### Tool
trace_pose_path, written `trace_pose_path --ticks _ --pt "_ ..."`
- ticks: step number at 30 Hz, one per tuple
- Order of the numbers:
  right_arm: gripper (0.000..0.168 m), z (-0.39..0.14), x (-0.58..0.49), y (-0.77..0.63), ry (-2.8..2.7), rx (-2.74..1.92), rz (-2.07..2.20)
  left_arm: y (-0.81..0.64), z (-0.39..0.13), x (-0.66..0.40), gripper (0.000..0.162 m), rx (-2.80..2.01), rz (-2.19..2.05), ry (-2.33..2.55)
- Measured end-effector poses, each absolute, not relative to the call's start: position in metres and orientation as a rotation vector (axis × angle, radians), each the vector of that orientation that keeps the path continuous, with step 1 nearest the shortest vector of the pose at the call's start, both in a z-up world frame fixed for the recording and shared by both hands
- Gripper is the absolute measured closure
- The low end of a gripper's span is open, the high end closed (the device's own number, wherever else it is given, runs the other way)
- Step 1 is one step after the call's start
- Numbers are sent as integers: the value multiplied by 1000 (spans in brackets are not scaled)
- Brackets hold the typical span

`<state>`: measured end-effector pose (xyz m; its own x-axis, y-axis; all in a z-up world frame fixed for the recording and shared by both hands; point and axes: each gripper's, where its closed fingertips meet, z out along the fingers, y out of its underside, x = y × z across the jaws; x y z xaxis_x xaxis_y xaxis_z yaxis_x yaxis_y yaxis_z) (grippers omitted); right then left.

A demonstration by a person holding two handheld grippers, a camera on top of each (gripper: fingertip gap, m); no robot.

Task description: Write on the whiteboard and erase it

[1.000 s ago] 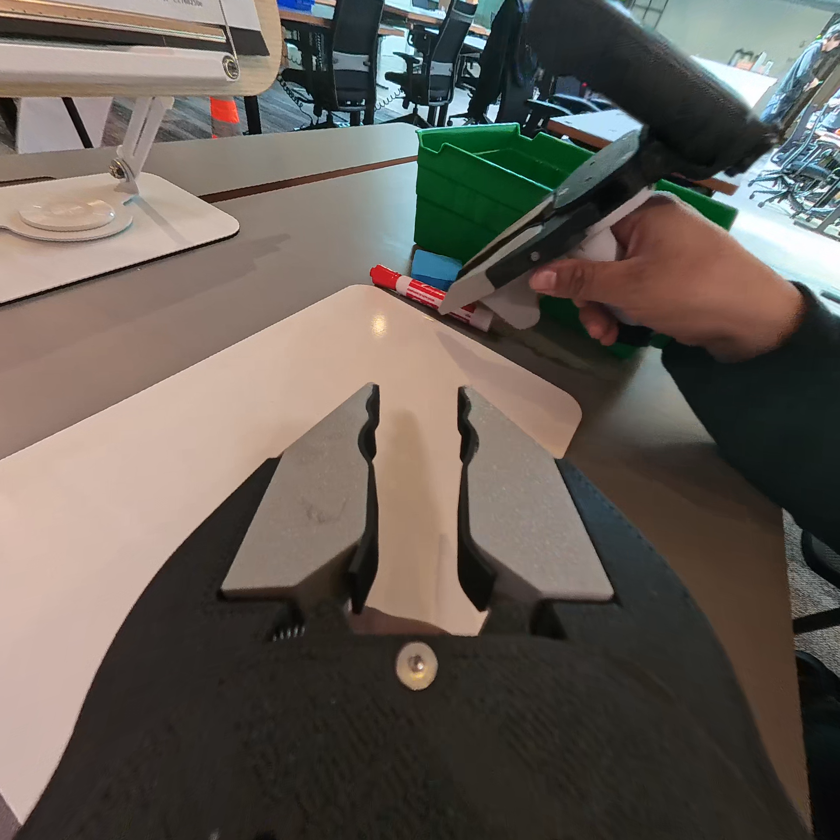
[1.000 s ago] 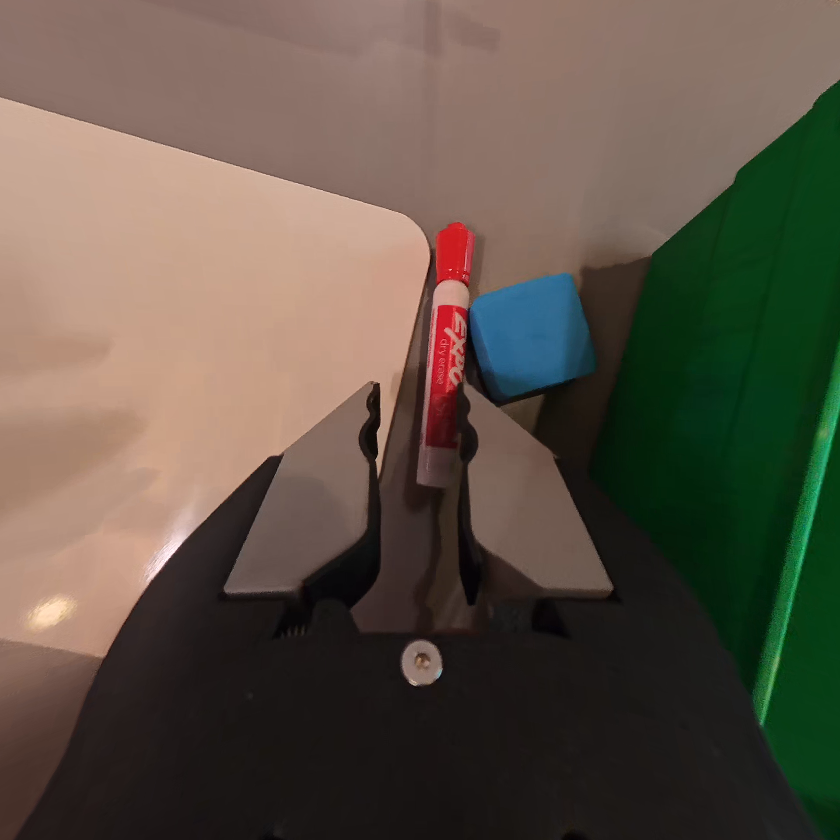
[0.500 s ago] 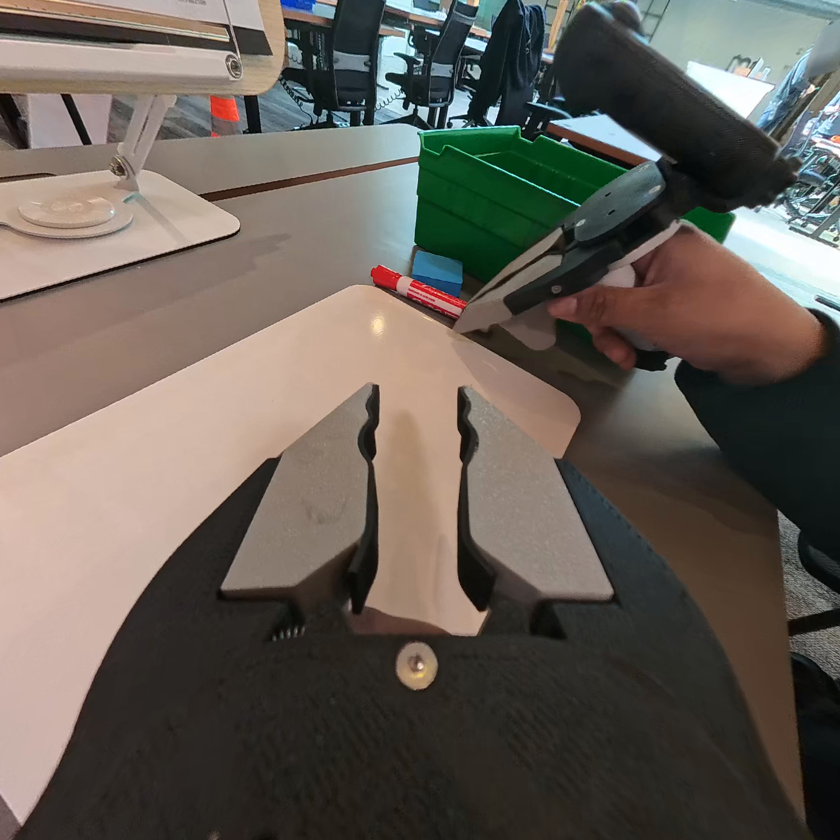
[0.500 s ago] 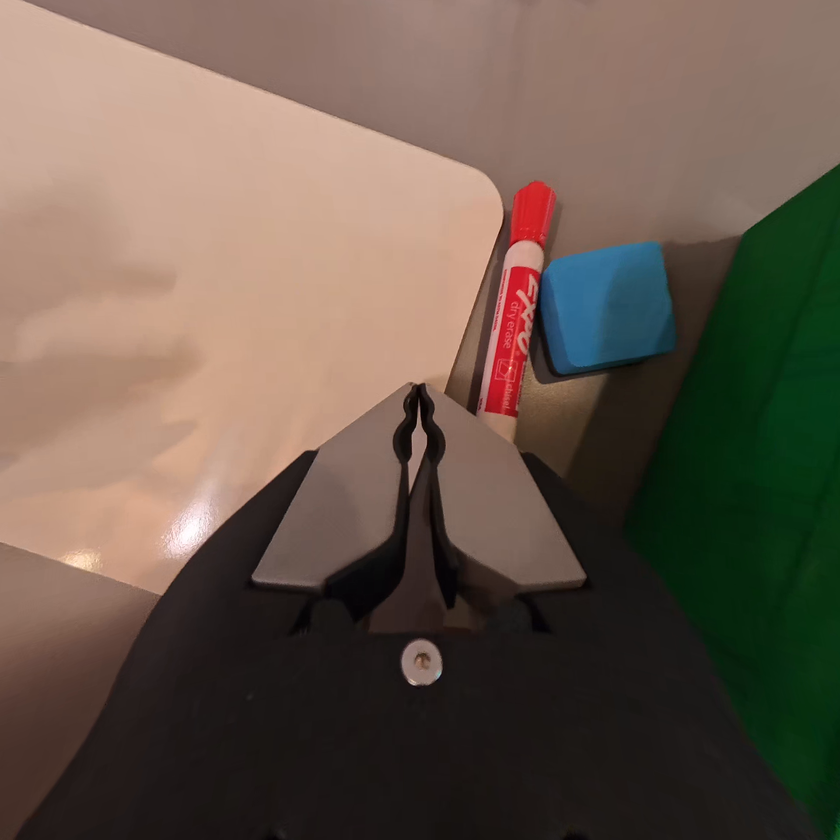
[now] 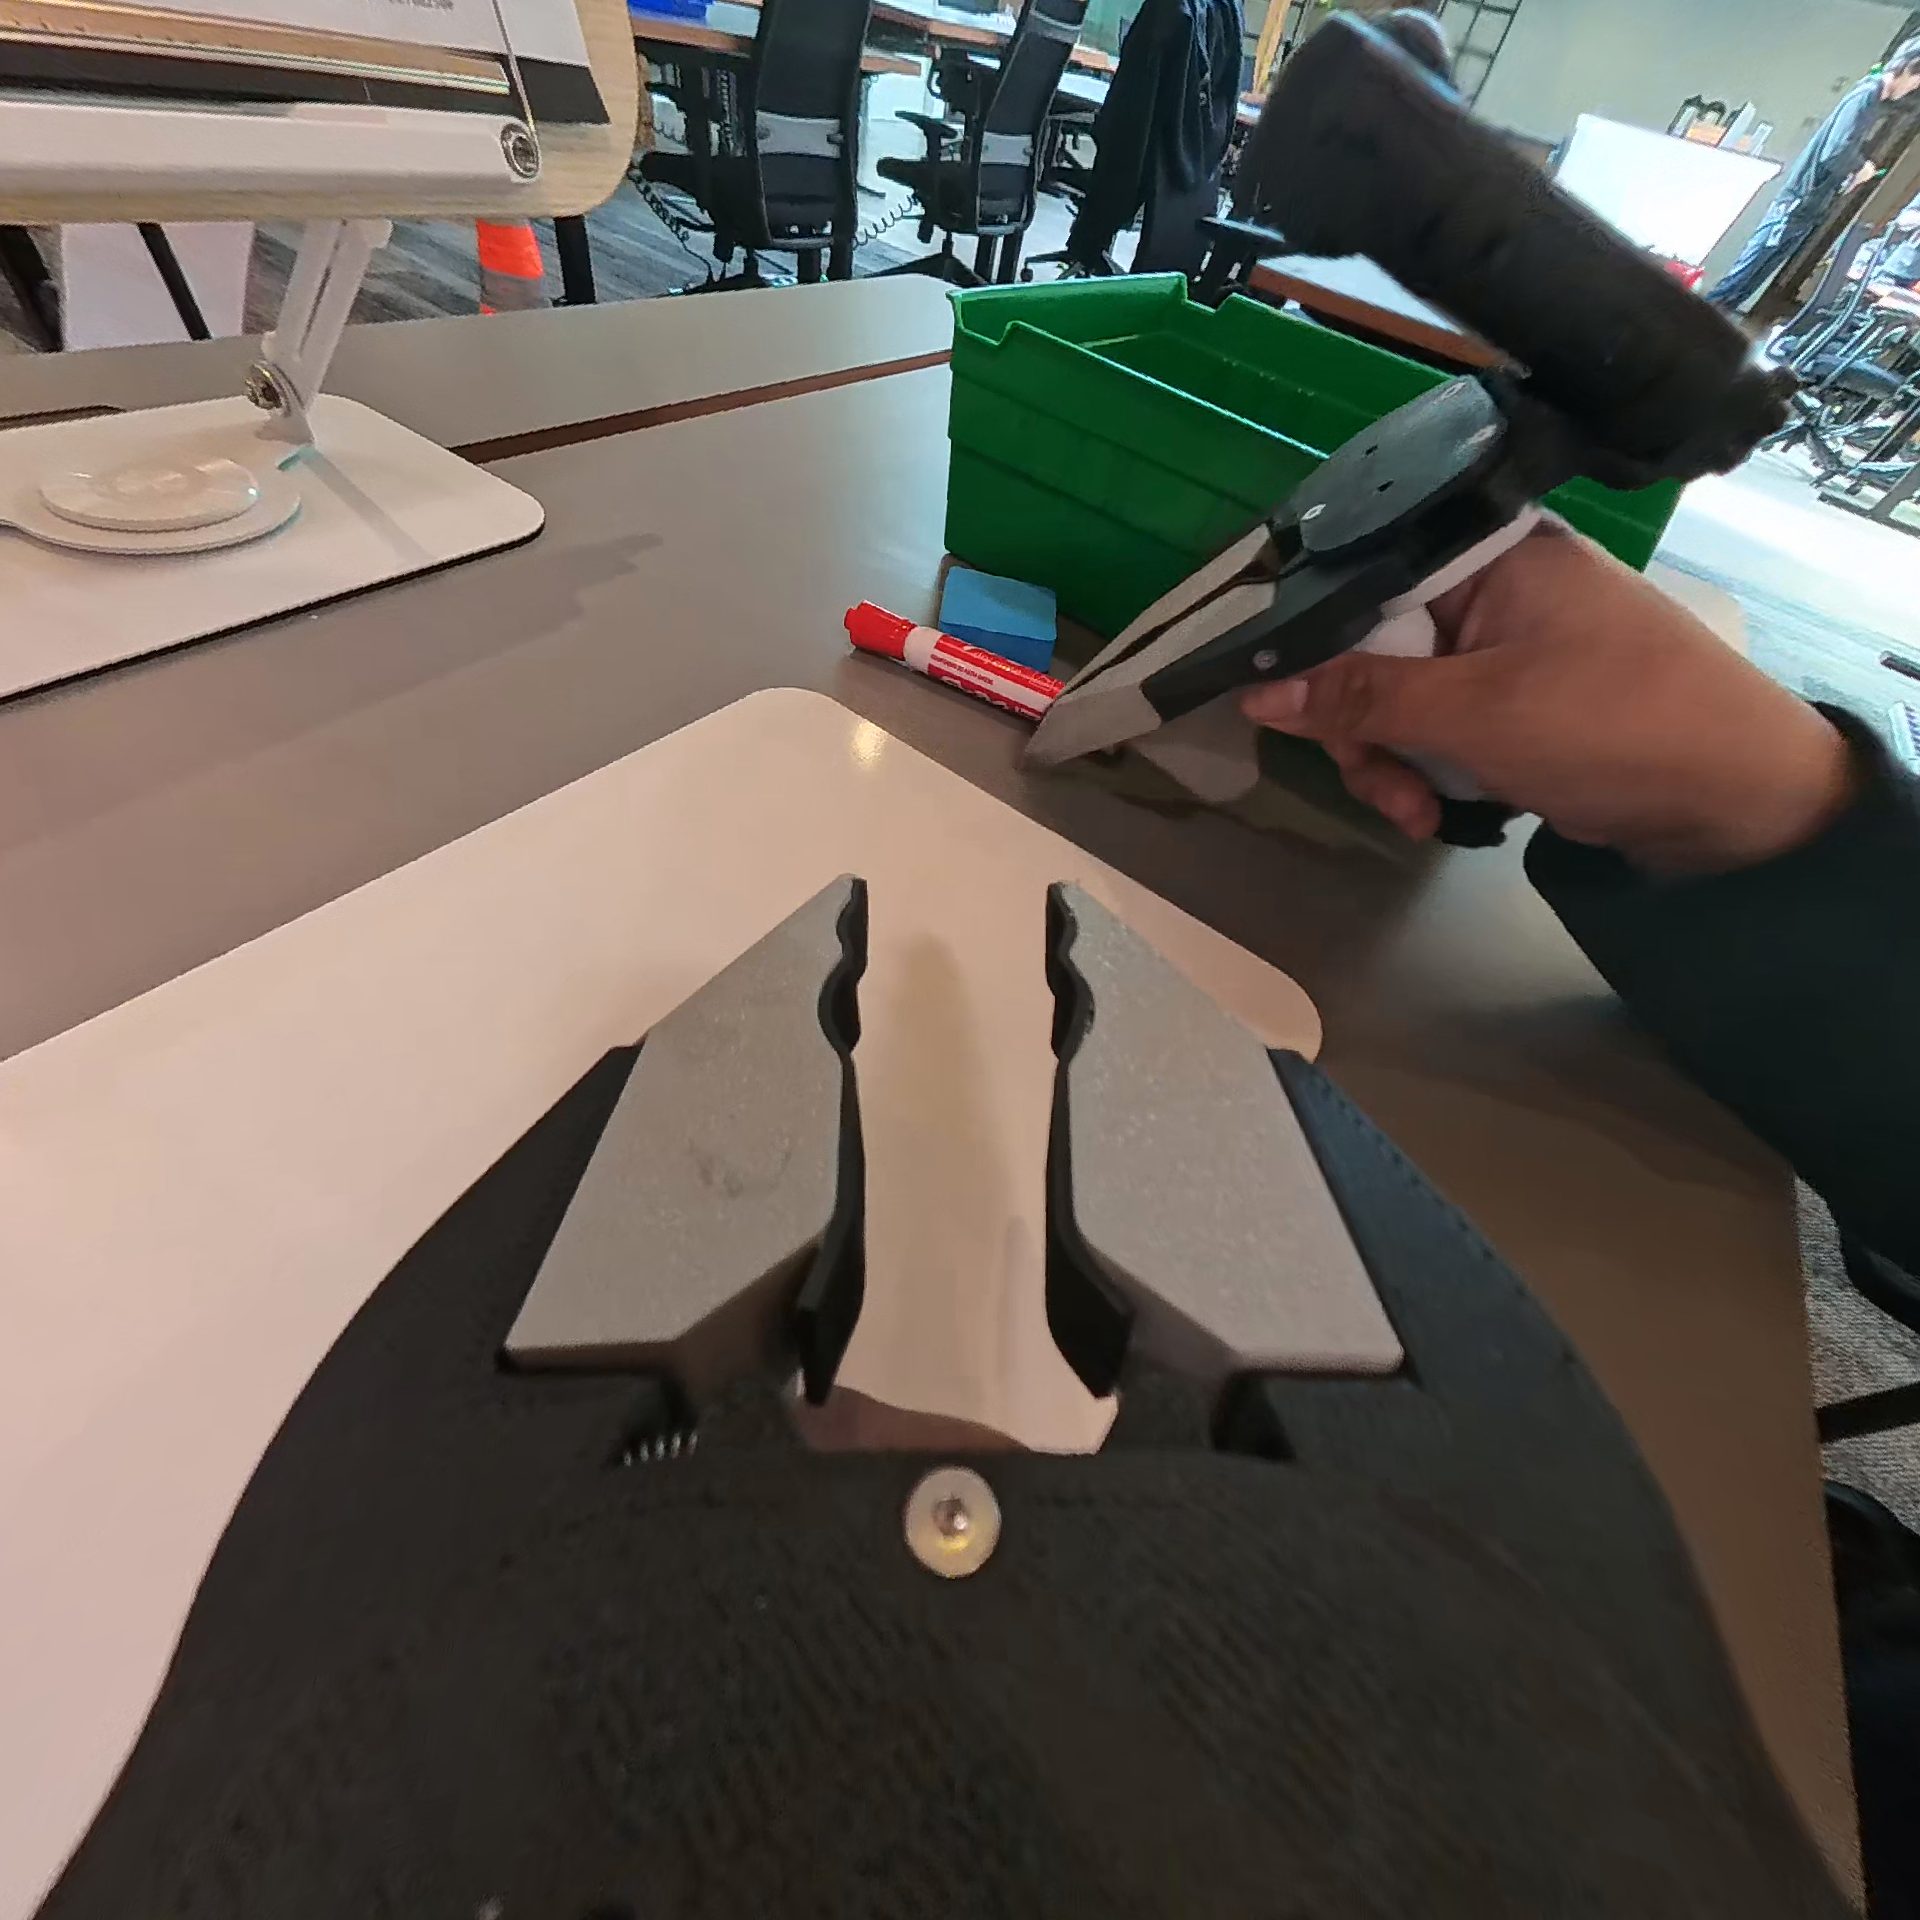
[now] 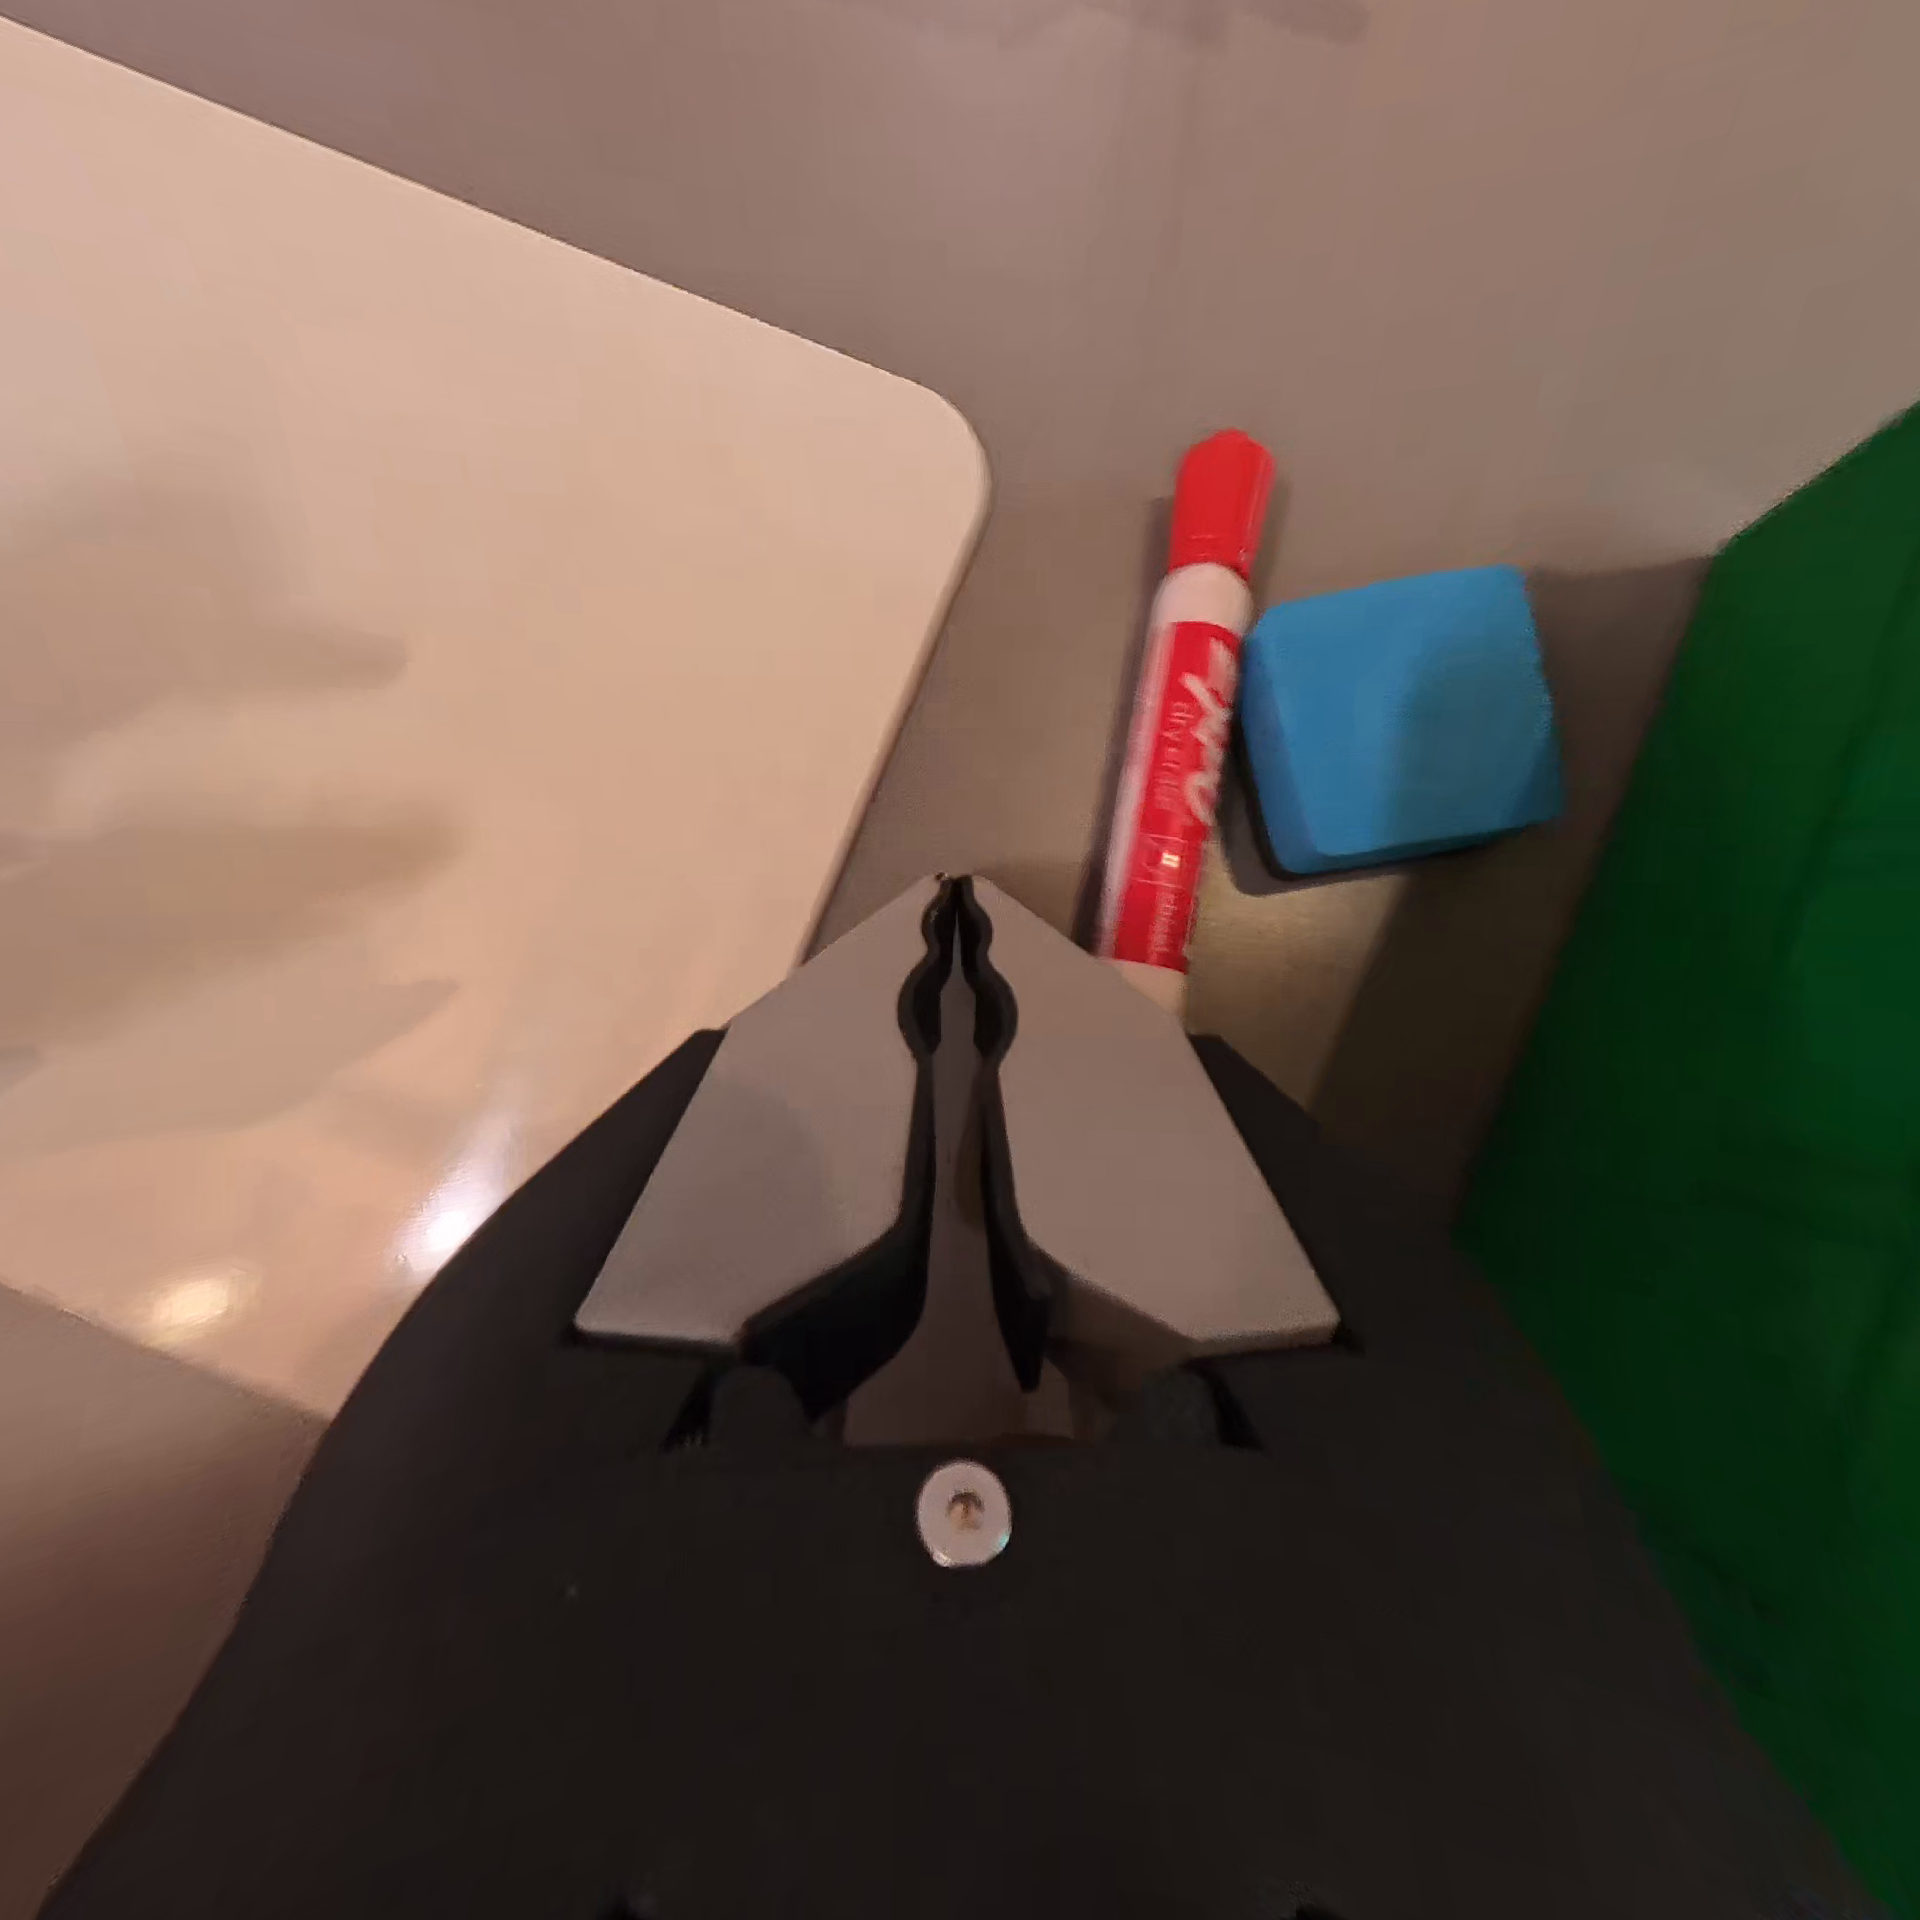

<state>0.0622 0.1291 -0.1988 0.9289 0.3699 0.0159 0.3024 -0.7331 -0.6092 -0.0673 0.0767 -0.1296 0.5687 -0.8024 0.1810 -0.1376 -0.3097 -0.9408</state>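
Note:
A blank white whiteboard lies flat on the dark table; it also shows in the right wrist view. A capped red marker lies on the table just past the board's far corner, with a blue eraser beside it. In the right wrist view the marker and the eraser lie side by side. My left gripper is open and empty over the board. My right gripper is shut and empty, with its tip just short of the marker's near end; it shows in the left wrist view.
A green bin stands right behind the eraser, and it fills the right side of the right wrist view. A white stand with a flat base sits at the far left. Office chairs and desks stand beyond the table. My right fingertips sit around 15 cm from my left ones. The capped red marker lies around 5 cm away from my right fingertips. Look for it in the right wrist view too. To the eraser: right tips about 8 cm, left tips about 25 cm. My left wrist view looks at it from another angle.
My right gripper shut without the marker and drew back toward the near end of it. The marker, the eraser and my left gripper have stayed in place.

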Motion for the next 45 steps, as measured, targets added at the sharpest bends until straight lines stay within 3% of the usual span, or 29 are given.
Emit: trace_pose_path --ticks 2,5,9,17,21,25,28,30,35,39,43,45 --pt "168 -193 41 124 -511 -2409 298 77 -131 -67 130 -1791 -819 775" --pt "167 -186 40 132 -555 -2319 184 76 -133 -66 130 -1799 -819 783" --pt "153 -171 14 137 -601 -2149 279 73 -127 -65 128 -1775 -814 797" --pt "148 -140 -12 129 -675 -1902 311 48 -91 -61 107 -1629 -866 858" --pt "148 -130 -10 122 -701 -1829 270 6 -33 -88 89 -1545 -871 862" --pt "141 -118 -20 112 -681 -1790 393 0 38 -172 103 -1527 -577 727" --pt "141 -114 -27 105 -711 -1766 396 30 52 -261 105 -1650 -302 562" --pt "141 -113 -32 101 -738 -1748 387 57 24 -308 109 -1831 -189 515" --pt "141 -115 -42 94 -797 -1733 370 96 -106 -364 95 -2382 -92 527" --pt "141 -115 -44 91 -808 -1726 371 101 -162 -359 95 -2579 -119 594" --pt "141 -115 -44 91 -807 -1730 381 103 -197 -359 105 -2704 -34 682" --pt "141 -115 -44 90 -812 -1732 384 104 -200 -351 134 -2700 -110 722"
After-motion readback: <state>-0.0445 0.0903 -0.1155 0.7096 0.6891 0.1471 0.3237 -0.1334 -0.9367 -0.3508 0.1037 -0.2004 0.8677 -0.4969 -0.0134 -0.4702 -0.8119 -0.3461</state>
